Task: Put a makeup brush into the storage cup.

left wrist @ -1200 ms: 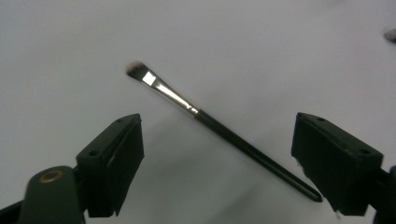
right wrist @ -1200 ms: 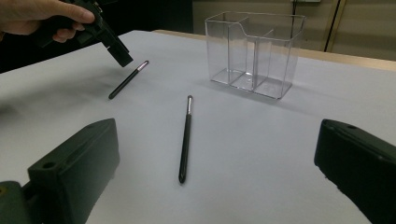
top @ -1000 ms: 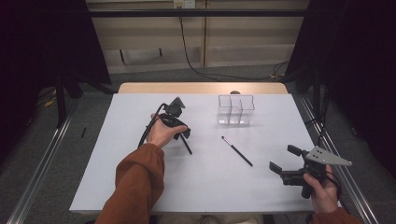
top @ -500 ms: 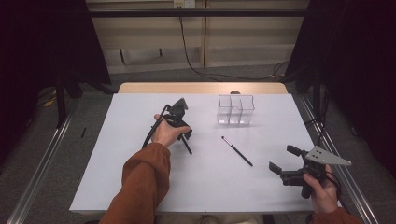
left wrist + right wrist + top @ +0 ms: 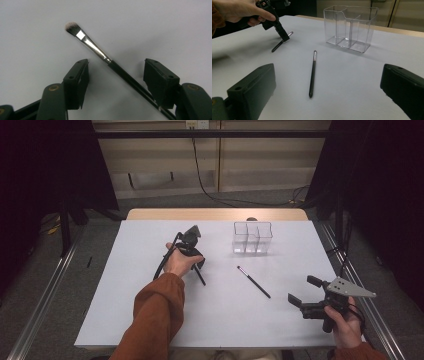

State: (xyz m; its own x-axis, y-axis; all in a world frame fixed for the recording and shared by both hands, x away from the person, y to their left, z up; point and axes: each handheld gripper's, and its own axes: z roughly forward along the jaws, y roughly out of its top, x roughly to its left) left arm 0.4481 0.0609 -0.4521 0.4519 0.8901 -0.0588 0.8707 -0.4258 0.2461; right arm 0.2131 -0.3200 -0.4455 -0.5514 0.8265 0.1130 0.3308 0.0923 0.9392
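Two brushes lie near a clear organizer (table otherwise bare).

Pretty dim room overall. The white tabletop has a strip of bare wood along its far edge, and grey carpet floor runs around it. Black curtains hang on both sides, with a beige panelled wall behind and a black cable dangling down it.

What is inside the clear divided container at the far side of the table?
The clear container looks empty: through its walls only the dividers and the white table show. Both brushes lie outside it, one mid-table, the other between the left gripper jaws.
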